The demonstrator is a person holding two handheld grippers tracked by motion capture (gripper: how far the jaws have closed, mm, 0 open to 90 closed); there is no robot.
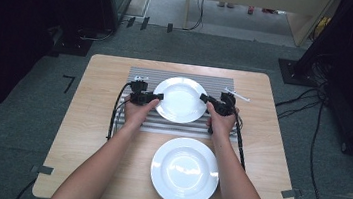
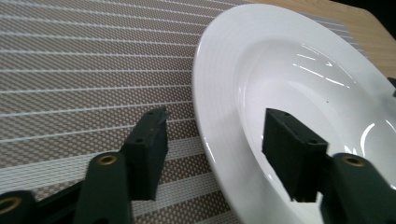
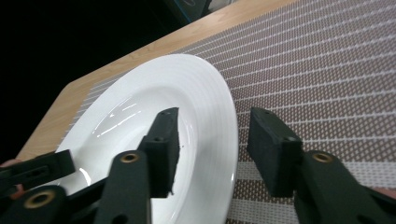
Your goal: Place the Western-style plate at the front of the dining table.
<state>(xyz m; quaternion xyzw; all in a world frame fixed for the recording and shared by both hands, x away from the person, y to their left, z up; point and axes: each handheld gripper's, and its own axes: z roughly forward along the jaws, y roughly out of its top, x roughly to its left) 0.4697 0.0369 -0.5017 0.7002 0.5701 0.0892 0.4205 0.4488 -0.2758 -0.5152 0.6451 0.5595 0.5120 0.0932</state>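
Note:
A white deep plate [image 1: 180, 100] lies on a striped grey placemat [image 1: 216, 84] at the table's far middle. My left gripper [image 1: 157, 96] is at the plate's left rim and my right gripper [image 1: 204, 98] at its right rim. In the left gripper view, the left gripper [image 2: 215, 126] is open: one jaw stands over the placemat [image 2: 70, 70] and the other over the plate [image 2: 299, 70], apart from the rim between them. In the right gripper view, the right gripper [image 3: 215, 119] is open in the same way, straddling the plate [image 3: 140, 107] rim without pressing on it.
A second white plate [image 1: 185, 171] sits on the bare wooden table [image 1: 96, 120] near the front edge, between the person's forearms. Cables trail from both grippers along the table. A small white item [image 1: 238, 94] lies on the placemat's right far corner.

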